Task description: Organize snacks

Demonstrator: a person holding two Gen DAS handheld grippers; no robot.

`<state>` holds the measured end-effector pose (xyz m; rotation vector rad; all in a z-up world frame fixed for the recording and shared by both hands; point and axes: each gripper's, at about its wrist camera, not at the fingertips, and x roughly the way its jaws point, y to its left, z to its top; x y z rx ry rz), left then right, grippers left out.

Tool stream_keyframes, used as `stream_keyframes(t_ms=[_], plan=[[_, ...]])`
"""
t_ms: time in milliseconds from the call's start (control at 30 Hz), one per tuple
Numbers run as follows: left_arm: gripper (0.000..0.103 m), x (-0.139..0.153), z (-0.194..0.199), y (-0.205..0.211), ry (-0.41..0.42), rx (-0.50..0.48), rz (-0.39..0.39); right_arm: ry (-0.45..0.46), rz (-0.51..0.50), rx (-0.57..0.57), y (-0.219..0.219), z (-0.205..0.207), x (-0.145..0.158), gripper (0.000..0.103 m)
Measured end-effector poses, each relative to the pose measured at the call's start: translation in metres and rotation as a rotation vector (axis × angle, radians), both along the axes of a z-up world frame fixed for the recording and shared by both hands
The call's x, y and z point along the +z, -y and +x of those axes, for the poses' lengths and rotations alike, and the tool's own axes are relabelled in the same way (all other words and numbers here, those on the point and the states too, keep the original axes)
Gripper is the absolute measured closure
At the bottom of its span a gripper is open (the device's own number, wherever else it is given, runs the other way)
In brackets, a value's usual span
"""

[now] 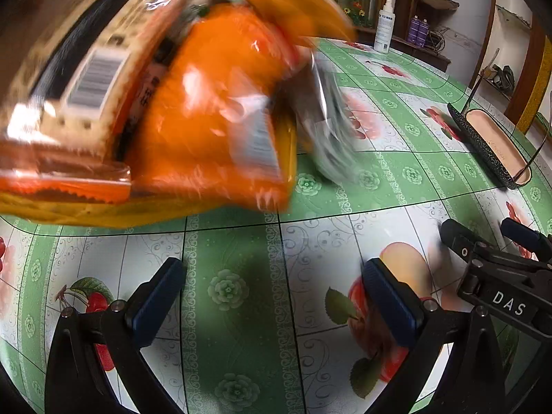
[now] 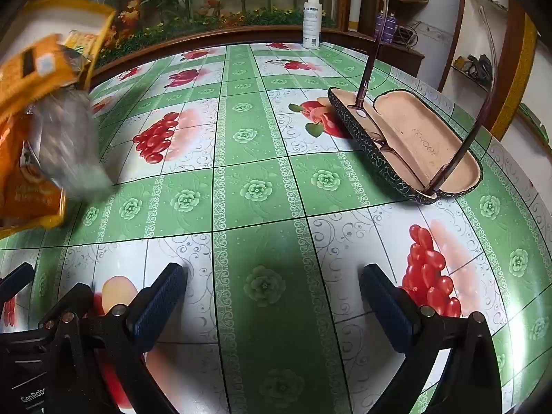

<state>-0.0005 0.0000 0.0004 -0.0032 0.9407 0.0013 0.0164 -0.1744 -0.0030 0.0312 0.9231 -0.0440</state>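
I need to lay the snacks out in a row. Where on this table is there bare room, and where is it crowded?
Bare tablecloth runs from the open tongs up the middle to the spray bottle, bordered on the right by the open glasses case. The left side is crowded: a blurred heap of snack packets in a yellow bag. Both tongs, left too, hold nothing.

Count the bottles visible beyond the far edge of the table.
3. A white spray bottle stands at the table's far edge; two purple bottles stand side by side on the wooden shelf right of it. Others may be hidden behind the blurred snack packets.
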Motion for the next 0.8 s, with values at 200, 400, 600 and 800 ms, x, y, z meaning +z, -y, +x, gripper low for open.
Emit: stream_keyframes(t_ms=[200, 400, 600, 800], plan=[[0.0, 0.0031, -0.0036, 0.0016, 0.0, 0.0, 0.0, 0.0, 0.0, 0.0, -0.0001, -0.0001, 0.0, 0.001], [0.0, 0.0006, -0.0012, -0.0009, -0.001, 0.0, 0.0, 0.0, 0.001, 0.0, 0.0002, -0.0002, -0.0003, 0.001], [0.0, 0.002, -0.0021, -0.0007, -0.001, -0.004, 0.0, 0.001, 0.001, 0.0, 0.002, 0.0005, -0.0007, 0.001], [0.0, 0.002, -0.0022, -0.0011, -0.002, -0.004, 0.001, 0.0, 0.001, 0.0, 0.0006, 0.0011, -0.0004, 0.001]])
